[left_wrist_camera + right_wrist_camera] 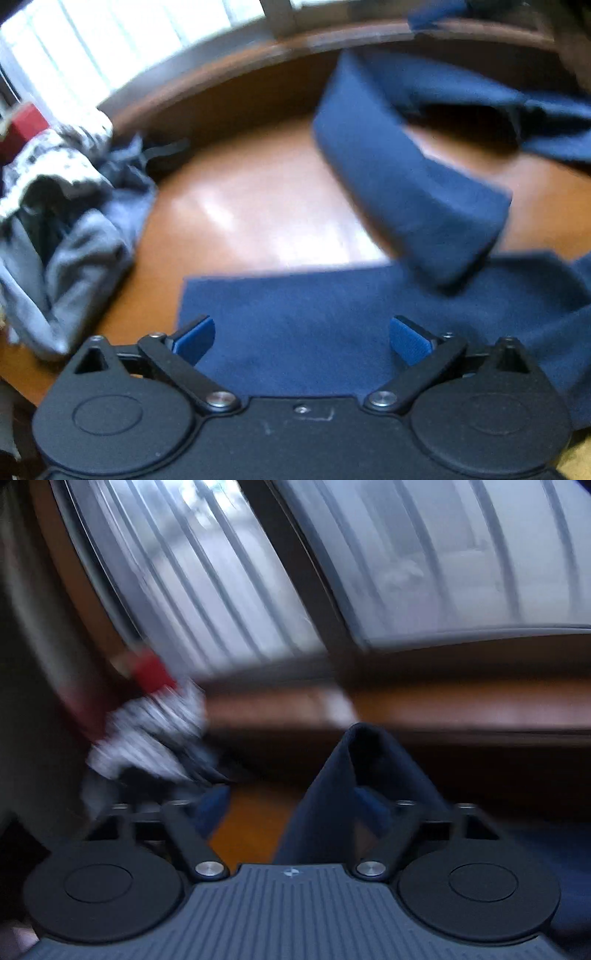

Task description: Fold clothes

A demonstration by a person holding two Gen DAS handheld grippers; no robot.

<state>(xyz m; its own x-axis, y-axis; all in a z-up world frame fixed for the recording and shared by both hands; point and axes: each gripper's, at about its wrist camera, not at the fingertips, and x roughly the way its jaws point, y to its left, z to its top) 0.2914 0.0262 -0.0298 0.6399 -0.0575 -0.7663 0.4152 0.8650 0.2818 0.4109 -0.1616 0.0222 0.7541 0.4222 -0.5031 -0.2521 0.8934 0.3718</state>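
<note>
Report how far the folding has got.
Done so far: one edge of the navy garment lies flat and straight on the wooden table. In hand: a navy fold stands between the right gripper's parted jaws, unpinched; the left gripper hovers open. Left: its raised sleeve and the grey pile.

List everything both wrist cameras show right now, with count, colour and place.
navy garment: one, dark blue, spread on the table, one part lifted.
pile of clothes: one, grey and black-and-white patterned, at the table's left.
red object: one, behind the pile; too blurred to identify.
table: one, glossy brown.
window: barred, behind the table.
left tongs: black, blue pads, open over the garment.
right tongs: black, open, a navy fold standing between them.
</note>
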